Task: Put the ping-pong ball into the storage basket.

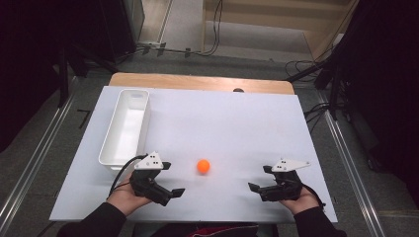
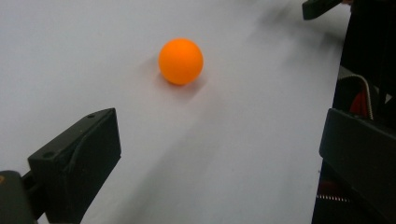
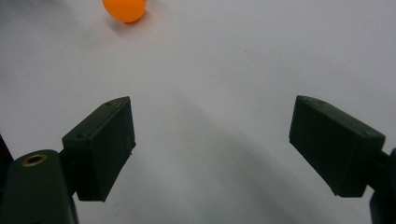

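One small orange plastic ball [image 1: 203, 166] lies on the white desk [image 1: 237, 123] between the left gripper [image 1: 171, 178] and right gripper [image 1: 260, 178], both with fingers released, empty. The high view adds one long white plastic bin [image 1: 125, 127] beyond the left fingers.

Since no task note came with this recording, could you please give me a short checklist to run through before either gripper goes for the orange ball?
1. Left gripper open: ok, jaws wide apart in its own view.
2. Right gripper open: ok, jaws spread, nothing between them.
3. Ball free: ok, it lies alone on the white table, between the grippers, touching neither.
4. Path from left gripper to ball: ok, bare table ahead of the jaws.
5. White bin ready to receive: ok, upright at the table's left, looks empty.
6. Ball at rest: cannot tell from single pictures.
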Motion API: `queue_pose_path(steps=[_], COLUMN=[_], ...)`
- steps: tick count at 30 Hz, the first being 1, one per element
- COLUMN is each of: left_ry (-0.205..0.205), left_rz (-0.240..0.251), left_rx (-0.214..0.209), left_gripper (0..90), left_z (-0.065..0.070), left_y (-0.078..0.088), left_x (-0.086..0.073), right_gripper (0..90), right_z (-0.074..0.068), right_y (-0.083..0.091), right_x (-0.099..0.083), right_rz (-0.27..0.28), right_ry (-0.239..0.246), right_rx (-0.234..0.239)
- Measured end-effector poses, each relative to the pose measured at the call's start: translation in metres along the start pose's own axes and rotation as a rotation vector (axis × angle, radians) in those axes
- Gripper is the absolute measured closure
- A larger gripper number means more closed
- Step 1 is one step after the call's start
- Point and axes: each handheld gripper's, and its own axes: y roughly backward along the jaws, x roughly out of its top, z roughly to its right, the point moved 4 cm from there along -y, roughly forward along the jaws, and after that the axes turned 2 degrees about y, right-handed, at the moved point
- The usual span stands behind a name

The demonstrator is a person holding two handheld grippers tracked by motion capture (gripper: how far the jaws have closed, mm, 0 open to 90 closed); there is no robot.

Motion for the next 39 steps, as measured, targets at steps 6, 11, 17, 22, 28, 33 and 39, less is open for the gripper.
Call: queue_pose_path(steps=[6, 11, 17, 22, 28, 33, 39], left_ry=[-0.013, -0.027, -0.019, -0.012, -0.018, -0.03, -0.03], left_rz=[-0.001, -0.009, -0.001, -0.003, 0.0, 0.036, 0.015], left_rx=[0.009, 0.02, 0.036, 0.029, 0.026, 0.02, 0.019], left_gripper=[0.0, 0.0, 0.0, 0.0, 0.0, 0.0, 0.0], left_z=[-0.001, -0.001, -0.003, -0.004, -0.004, -0.002, -0.003], left_y=[-0.003, -0.007, -0.012, -0.017, -0.023, -0.027, -0.031], left_x=[0.003, 0.006, 0.011, 0.014, 0.019, 0.025, 0.025], right_gripper=[12.9, 12.9, 12.9, 12.9, 12.9, 12.9, 12.9], right_z=[0.0, 0.0, 0.001, 0.001, 0.001, 0.001, 0.0], right_y=[0.0, 0.0, 0.0, 0.001, 0.001, 0.001, 0.001], right_x=[0.0, 0.0, 0.0, 0.0, 0.0, 0.0, -0.001], right_rz=[0.002, 0.003, 0.002, 0.001, 0.001, 0.002, -0.003], right_ry=[-0.004, -0.007, 0.0, -0.001, -0.002, -0.001, -0.006], right_rx=[0.0, 0.001, -0.001, -0.003, -0.005, -0.004, -0.003])
